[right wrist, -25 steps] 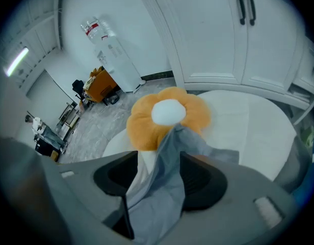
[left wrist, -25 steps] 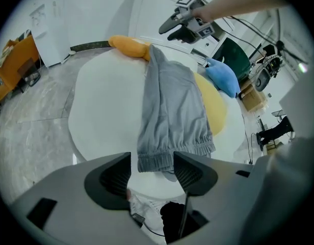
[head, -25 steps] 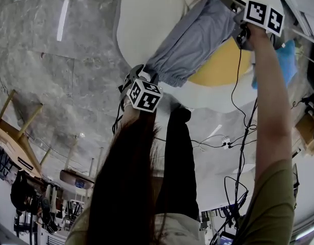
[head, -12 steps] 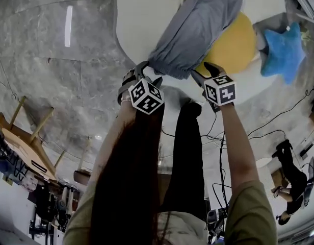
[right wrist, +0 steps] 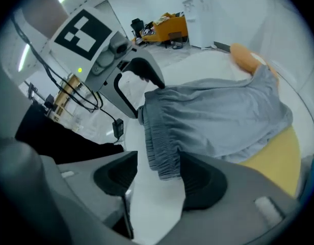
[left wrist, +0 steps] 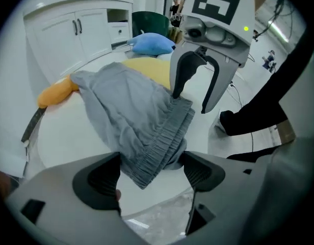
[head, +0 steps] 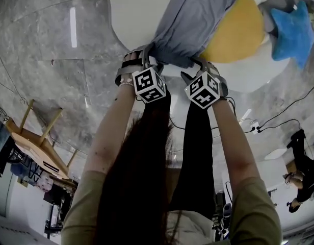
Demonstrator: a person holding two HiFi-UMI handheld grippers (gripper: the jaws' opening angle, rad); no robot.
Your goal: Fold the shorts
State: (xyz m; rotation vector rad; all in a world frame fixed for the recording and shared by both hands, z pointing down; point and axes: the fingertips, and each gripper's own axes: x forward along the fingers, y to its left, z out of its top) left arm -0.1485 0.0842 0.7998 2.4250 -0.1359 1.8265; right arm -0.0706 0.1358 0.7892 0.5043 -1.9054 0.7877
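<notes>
Grey elastic-waisted fabric shorts [head: 195, 22] lie at the near edge of the round white table [head: 134, 14].
The jaws of the left gripper [left wrist: 151, 173], just opening, and of the right gripper [right wrist: 156, 180] stand apart, a waistband corner between each pair.

Looking down on shorts [head: 198, 19] lying on a round table [head: 136, 14], waistband [left wrist: 162, 137] reaching to the near edge. Spreading back over a round cushion [head: 238, 34], itself poking out to the right. Sitting just right of that cushion, a star-shaped plush [head: 292, 32]. Lying at the shorts' far end, a soft toy [left wrist: 55, 93]. Standing beyond the table, cabinets [left wrist: 80, 29].
</notes>
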